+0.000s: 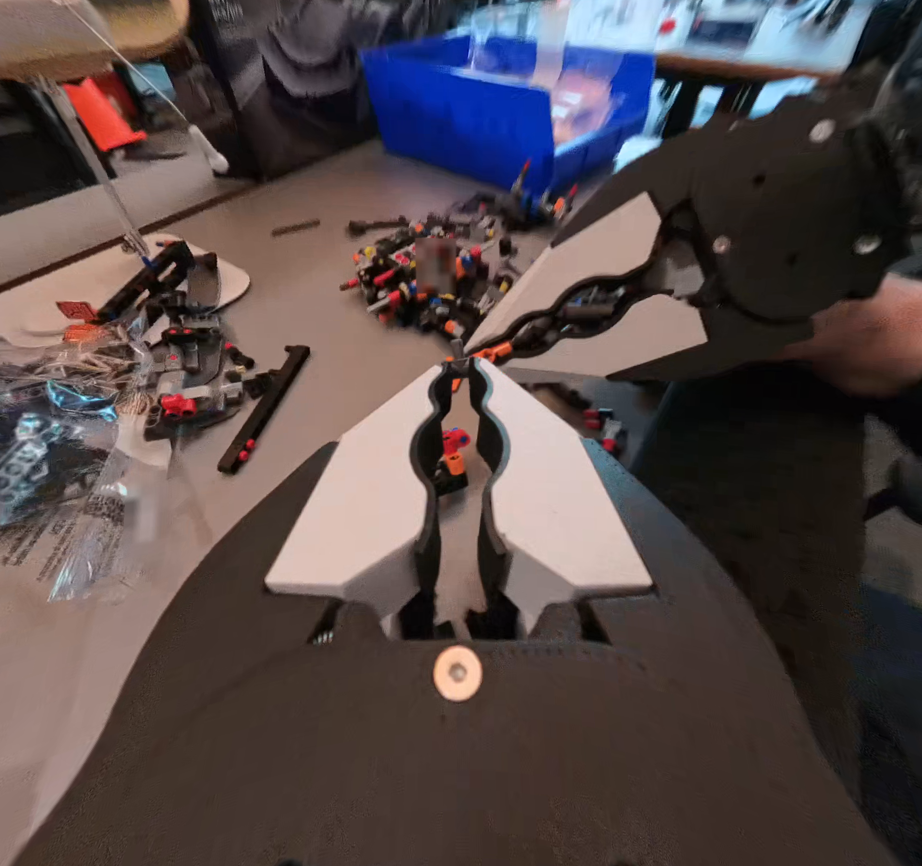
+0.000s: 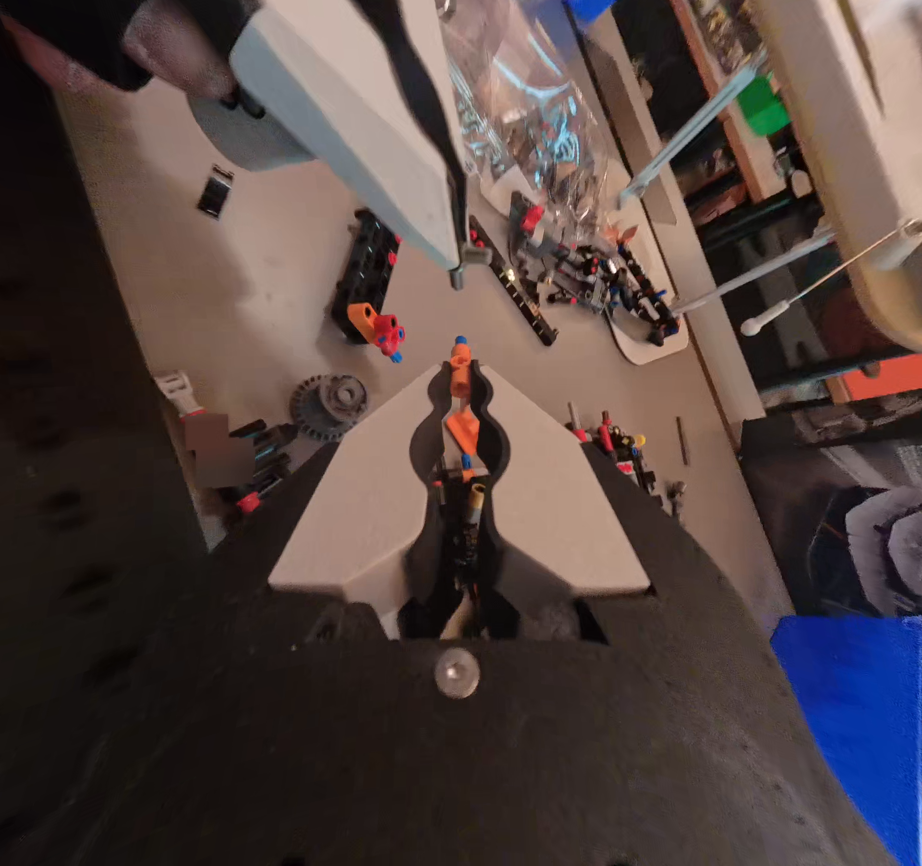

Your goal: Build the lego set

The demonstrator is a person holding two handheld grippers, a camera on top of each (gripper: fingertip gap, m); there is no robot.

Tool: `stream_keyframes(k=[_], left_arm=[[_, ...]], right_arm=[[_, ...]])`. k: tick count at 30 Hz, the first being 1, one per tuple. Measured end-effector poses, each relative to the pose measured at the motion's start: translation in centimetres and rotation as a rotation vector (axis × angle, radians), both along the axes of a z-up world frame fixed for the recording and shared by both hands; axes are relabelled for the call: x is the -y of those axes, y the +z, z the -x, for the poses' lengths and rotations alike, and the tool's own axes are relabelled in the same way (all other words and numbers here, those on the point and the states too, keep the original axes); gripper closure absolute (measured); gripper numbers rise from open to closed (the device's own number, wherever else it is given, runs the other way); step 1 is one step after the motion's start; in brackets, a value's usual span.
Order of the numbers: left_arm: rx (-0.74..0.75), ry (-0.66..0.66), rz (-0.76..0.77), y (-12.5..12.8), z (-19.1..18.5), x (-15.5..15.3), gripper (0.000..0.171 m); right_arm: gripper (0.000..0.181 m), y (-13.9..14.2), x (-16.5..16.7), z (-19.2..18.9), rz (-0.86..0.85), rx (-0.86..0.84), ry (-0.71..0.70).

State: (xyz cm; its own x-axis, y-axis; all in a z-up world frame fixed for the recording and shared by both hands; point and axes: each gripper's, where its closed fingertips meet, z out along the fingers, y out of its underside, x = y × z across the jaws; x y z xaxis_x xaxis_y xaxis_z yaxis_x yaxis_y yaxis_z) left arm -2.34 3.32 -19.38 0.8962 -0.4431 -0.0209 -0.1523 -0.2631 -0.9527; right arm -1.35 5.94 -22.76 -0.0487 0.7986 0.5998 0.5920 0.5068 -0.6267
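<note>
My left gripper (image 1: 458, 368) is shut on a small grey piece (image 1: 456, 346) at its tips. In the right wrist view it (image 2: 458, 258) comes in from the upper left, with the grey piece (image 2: 471, 256) pointing down. My right gripper (image 2: 460, 370) is shut on an orange connector (image 2: 460, 368) with a blue pin (image 2: 460, 341) on its end. In the left wrist view it (image 1: 474, 351) comes in from the right, and the orange connector (image 1: 496, 351) almost touches the grey piece. Both are held above the table.
Below lie a black frame (image 2: 369, 268) with orange and red parts (image 2: 389, 333), a grey gear (image 2: 329, 405), a pile of loose pieces (image 1: 429, 278), a partial assembly (image 1: 189, 368), a long black beam (image 1: 264, 408) and plastic bags (image 1: 60, 443). A blue bin (image 1: 474, 109) stands at the back. The gap from one gripper's tips to the other's is roughly 5 cm.
</note>
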Motion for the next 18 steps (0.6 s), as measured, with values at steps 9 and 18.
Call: stream_keyframes(k=[9, 18], left_arm=[[-0.145, -0.014, 0.108, -2.7, -0.8, -0.9, 0.153], [-0.198, -0.034, -0.095, -0.1, -1.8, -0.6, 0.147]], right_arm=[[0.176, 2.2, 0.1, -0.5, 0.226, -0.174, 0.063], [0.176, 3.6, 2.3, -0.6, 0.483, -0.256, 0.220]])
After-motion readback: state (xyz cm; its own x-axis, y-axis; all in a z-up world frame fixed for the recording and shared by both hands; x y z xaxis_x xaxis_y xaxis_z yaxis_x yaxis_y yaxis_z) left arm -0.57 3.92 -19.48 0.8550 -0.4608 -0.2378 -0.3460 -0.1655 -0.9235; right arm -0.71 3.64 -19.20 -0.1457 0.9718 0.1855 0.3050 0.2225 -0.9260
